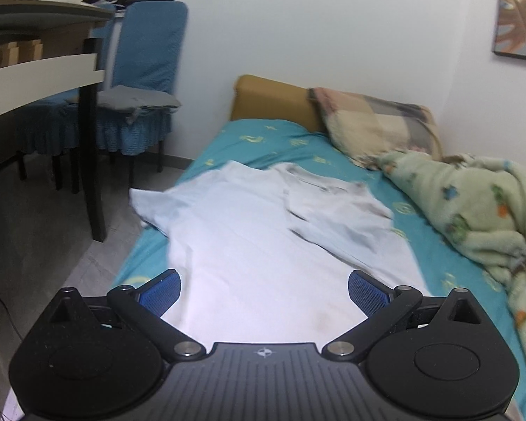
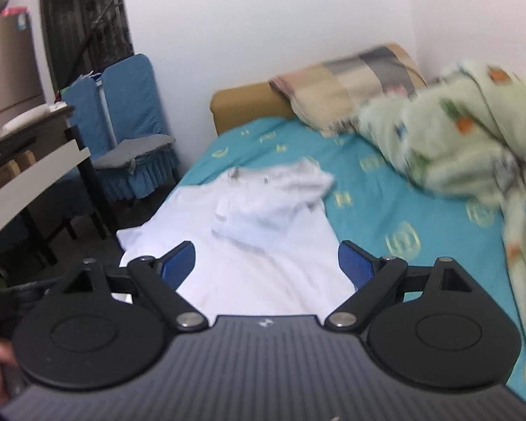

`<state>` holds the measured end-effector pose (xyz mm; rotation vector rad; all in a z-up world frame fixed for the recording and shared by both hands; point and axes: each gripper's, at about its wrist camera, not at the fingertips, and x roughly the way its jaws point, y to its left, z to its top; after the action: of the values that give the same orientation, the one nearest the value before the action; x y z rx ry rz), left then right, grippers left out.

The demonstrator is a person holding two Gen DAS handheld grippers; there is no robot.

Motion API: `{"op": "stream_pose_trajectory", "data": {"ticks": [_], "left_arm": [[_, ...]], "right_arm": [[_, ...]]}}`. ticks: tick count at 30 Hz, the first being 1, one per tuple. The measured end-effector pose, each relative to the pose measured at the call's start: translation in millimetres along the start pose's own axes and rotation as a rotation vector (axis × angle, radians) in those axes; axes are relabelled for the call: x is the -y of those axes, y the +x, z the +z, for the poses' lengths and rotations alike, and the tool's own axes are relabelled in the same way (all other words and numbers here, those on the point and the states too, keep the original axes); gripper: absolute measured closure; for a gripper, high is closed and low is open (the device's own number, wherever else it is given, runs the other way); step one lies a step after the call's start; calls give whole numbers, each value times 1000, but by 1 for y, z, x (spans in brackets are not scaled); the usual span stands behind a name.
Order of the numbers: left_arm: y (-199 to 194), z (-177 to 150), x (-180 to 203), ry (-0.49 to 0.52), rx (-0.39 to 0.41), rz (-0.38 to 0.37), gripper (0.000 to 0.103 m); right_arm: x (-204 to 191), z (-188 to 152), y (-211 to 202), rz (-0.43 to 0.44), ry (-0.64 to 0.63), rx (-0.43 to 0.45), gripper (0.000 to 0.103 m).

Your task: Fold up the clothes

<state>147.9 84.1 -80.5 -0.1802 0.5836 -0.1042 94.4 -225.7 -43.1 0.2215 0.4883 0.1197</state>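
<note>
A white shirt (image 1: 249,245) is lying spread on the teal bedsheet (image 1: 249,140), with one sleeve folded over across its upper part (the other sleeve is hanging past the bed's edge toward the floor). The left gripper (image 1: 263,289) is being held above the shirt's near end, its blue pads (image 1: 366,294) spread wide and grasping nothing. The right gripper (image 2: 266,263) is likewise being held over the shirt, released, with nothing caught between its fingers. A patterned pillow (image 2: 347,80) and a green blanket (image 2: 456,133) are lying beyond the shirt, and a blue-covered chair (image 1: 147,70) is standing beside the bed.
</note>
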Motion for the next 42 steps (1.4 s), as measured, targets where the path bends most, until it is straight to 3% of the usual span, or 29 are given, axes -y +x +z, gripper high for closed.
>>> {"op": "stream_pose_trajectory", "data": {"ticks": [3,8,11,14,18,23,24,26,27,29,36,39,42], "left_arm": [[-9,-15,23,32,-43,-40,0],[-9,-33,65,107,-117,-100,5],[-8,-42,94,105,-163,-192,5],[0,-55,128,82,-235,-288,9],[17,-74,176,63,-332,-397,21],[40,-98,228,59,-437,-494,37],[46,-104,236,58,-464,-496,41],[58,-115,245,40,-510,-513,66],[63,-120,248,30,-533,-524,73],[73,-127,248,-13,-571,-533,100],[79,-117,213,-204,-566,-551,103],[79,-112,205,-230,-556,-556,103],[81,-115,208,-207,-570,-542,84]], "right_arm": [[19,-4,-29,13,75,43,13],[74,15,-81,-31,214,236,13],[113,13,-106,-80,298,311,13],[151,2,-108,-122,409,310,11],[183,-7,-92,-80,549,265,11],[185,-8,-73,-83,537,231,11],[184,-9,-70,-85,531,219,11],[185,-10,-62,-93,528,187,11],[186,-10,-59,-99,528,172,11],[188,-11,-52,-109,535,143,11],[192,-14,-47,-106,575,112,11],[190,-14,-47,-95,578,105,11],[187,-13,-49,-87,572,110,12]]}}
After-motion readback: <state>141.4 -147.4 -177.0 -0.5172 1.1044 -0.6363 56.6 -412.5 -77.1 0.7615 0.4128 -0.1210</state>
